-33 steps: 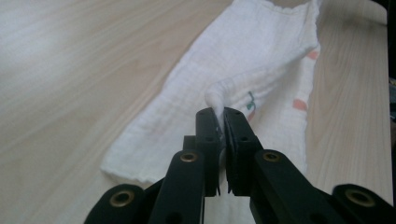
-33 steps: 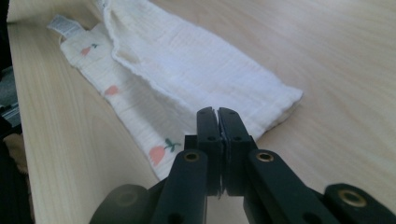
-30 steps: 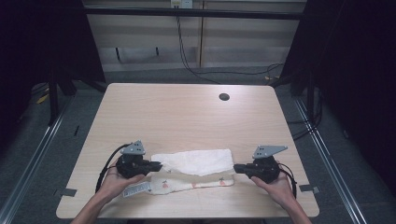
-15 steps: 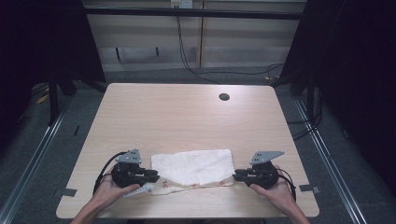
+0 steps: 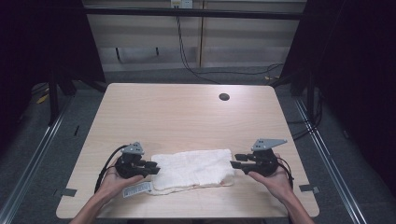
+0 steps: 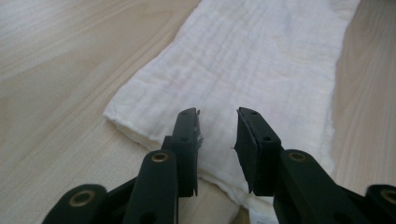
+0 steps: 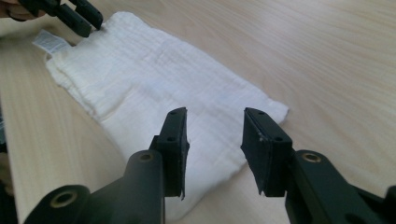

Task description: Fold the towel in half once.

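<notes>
Folded white cloth (image 5: 194, 169) lies flat near the counter (image 5: 187, 116) front edge, long axis 9-to-3 btw your hands. Left tool (image 5: 152, 167) at its 9 o'clock end, right tool (image 5: 237, 161) at the 3 o'clock end; both part open, holding nothing. Equal reach each side.

The right gripper (image 7: 212, 149) hung parted over the folded white cloth (image 7: 159, 93) on the wooden table (image 7: 327, 60).
</notes>
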The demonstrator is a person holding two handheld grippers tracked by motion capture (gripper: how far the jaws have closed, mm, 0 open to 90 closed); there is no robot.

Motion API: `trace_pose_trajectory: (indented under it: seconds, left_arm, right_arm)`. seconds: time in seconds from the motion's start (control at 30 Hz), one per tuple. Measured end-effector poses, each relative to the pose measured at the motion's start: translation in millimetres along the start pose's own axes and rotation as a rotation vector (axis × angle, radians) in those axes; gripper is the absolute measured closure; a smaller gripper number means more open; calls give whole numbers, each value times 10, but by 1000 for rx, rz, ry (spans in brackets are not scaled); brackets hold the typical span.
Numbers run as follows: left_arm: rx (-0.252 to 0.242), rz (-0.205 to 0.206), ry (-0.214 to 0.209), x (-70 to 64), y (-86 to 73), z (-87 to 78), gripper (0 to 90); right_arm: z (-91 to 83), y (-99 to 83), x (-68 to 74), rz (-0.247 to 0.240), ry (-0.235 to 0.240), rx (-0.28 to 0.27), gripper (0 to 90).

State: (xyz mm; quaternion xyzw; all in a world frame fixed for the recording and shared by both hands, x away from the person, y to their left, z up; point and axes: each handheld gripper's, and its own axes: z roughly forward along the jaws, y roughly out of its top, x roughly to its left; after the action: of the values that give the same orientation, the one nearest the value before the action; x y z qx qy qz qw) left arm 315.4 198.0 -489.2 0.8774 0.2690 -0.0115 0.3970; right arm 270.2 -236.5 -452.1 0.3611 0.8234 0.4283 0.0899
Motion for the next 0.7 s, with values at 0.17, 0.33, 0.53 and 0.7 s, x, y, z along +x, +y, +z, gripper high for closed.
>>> trace_pose_trajectory:
  seconds: [0.17, 0.33, 0.53, 0.7]
  left_arm:
    - [28, 2, 23, 0, -16, 48, 670]
    - [17, 8, 23, 33, -7, 82, 667]
    - [19, 34, 34, 22, 69, 163, 655]
    - [13, 24, 16, 39, 88, 193, 641]
  right_arm:
    - [172, 49, -84, -1, -37, 17, 590]
    - [490, 57, -327, 21, -103, 77, 550]
    - [680, 89, -427, 44, -118, 102, 546]
    - [747, 55, -422, 34, -103, 120, 668]
